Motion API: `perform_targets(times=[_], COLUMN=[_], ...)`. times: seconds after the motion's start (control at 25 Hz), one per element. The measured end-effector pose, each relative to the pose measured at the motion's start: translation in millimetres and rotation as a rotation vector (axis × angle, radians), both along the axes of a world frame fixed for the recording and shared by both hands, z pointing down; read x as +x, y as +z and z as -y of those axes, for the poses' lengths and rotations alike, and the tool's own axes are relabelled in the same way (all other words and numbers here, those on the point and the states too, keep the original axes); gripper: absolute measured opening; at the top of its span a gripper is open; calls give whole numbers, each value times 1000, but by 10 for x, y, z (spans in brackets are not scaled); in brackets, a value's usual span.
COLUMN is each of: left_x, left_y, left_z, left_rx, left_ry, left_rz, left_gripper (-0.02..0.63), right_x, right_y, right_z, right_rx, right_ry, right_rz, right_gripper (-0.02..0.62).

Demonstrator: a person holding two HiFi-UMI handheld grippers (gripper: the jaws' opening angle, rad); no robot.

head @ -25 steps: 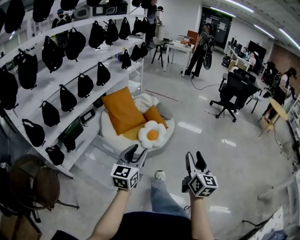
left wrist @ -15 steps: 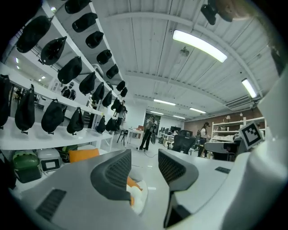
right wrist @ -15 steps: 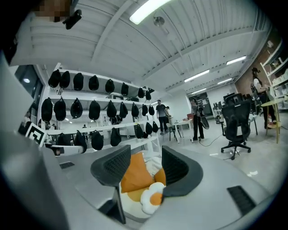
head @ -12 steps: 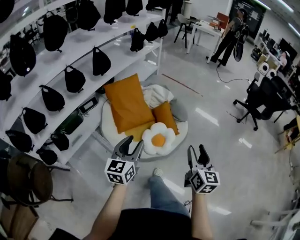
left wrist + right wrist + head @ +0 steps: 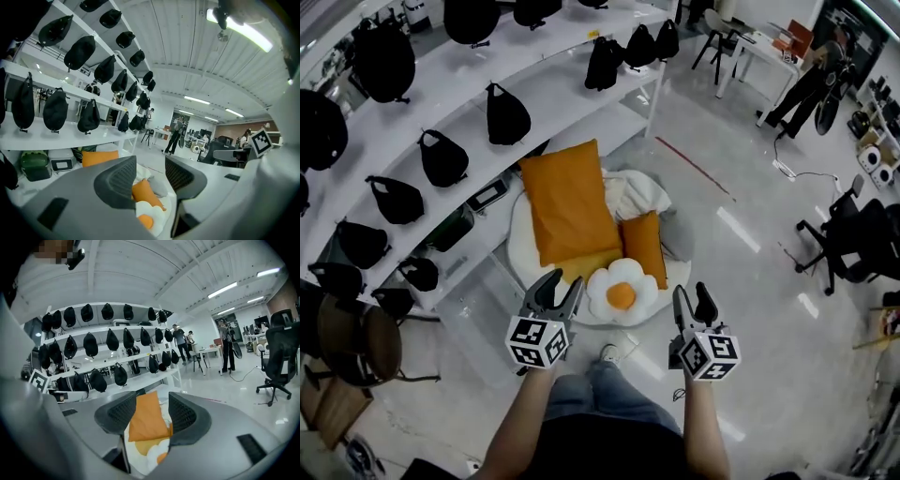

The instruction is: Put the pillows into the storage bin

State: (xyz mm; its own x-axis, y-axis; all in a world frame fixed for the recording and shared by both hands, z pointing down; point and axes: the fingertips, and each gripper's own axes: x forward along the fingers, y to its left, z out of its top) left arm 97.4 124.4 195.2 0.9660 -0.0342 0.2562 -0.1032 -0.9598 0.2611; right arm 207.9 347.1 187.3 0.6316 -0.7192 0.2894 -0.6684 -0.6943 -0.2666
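Left fingers [image 5: 544, 288], right fingers [image 5: 681, 305]: mine, both part-spread, empty. White-and-yellow egg-shaped plush pillow [image 5: 622, 295]: on the floor just ahead, between them. Large orange fabric pillow [image 5: 567, 202]: beyond. Best I dip and pinch the egg's rim first.

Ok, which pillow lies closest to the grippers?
The white fried-egg pillow with the orange centre, at the pile's near edge; the large orange pillow and the small orange pillow lie behind it.

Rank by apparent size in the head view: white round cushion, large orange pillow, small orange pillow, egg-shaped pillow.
1. white round cushion
2. large orange pillow
3. egg-shaped pillow and small orange pillow look about alike, so I won't rank them.
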Motion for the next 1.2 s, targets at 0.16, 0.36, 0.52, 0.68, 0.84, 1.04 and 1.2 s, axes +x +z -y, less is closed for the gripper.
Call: perform_targets(times=[0.16, 0.36, 0.52, 0.68, 0.84, 1.04, 1.2], left_x=[72, 226, 315, 384, 460, 521, 576], left_y=[0, -105, -228, -323, -349, -409, -413], left_z=[190, 506, 748, 943, 1064, 1232, 1383], left_rx=[-10, 12, 27, 42, 46, 52, 50], left_ry=[-37, -64, -79, -101, -119, -144, -165], left_rz=[3, -16, -19, -28, -24, -29, -17], left_gripper=[186, 186, 186, 187, 186, 188, 193], right_x=[165, 351, 475, 606, 697, 816, 948], right_y=[33, -58, -227, -300, -370, -378, -390], right_z=[268, 631, 863, 1041, 1207, 1432, 1637], right_rx=[-17, -8, 3, 19, 27, 41, 46], right_ry=[-48, -84, -91, -106, -127, -163, -188], right_rz=[7, -12, -28, -42, -50, -51, -47], right_gripper=[199, 199, 199, 199, 199, 199, 199])
